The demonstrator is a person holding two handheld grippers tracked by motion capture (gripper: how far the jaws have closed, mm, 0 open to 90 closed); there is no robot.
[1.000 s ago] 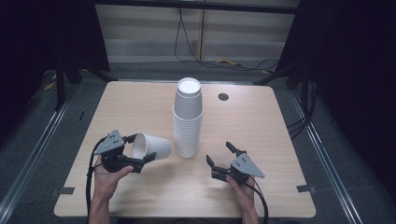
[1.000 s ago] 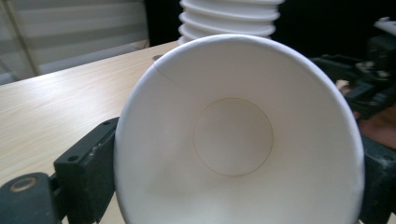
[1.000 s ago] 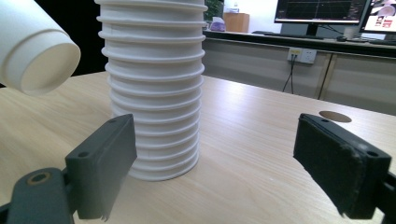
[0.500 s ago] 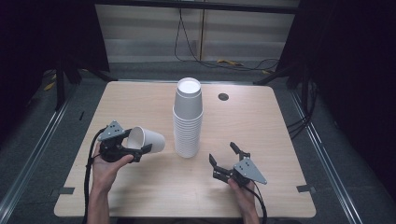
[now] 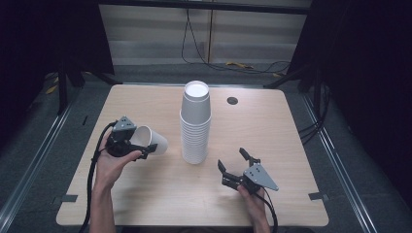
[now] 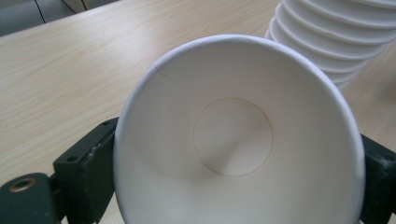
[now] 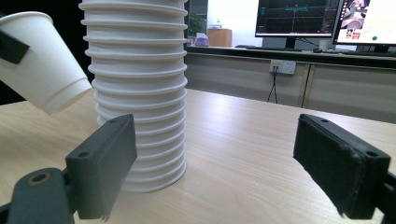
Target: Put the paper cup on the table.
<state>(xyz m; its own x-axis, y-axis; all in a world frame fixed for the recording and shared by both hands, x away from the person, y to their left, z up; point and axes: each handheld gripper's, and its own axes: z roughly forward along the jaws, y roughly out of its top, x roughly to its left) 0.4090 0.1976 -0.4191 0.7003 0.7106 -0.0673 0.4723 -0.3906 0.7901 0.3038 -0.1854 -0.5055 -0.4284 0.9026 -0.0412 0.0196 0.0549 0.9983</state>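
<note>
White cup (image 5: 149,140) in raised left gripper (image 5: 144,150)

left gripper (image 5: 141,149): jaws clamped (tilted sideways) | right gripper (image 5: 238,165): jaws apart, low

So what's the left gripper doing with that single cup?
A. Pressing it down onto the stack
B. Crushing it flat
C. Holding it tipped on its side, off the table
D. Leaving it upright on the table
C: the left gripper clamps the cup by its sides, tilted with its base toward the stack, apart from it.
</note>
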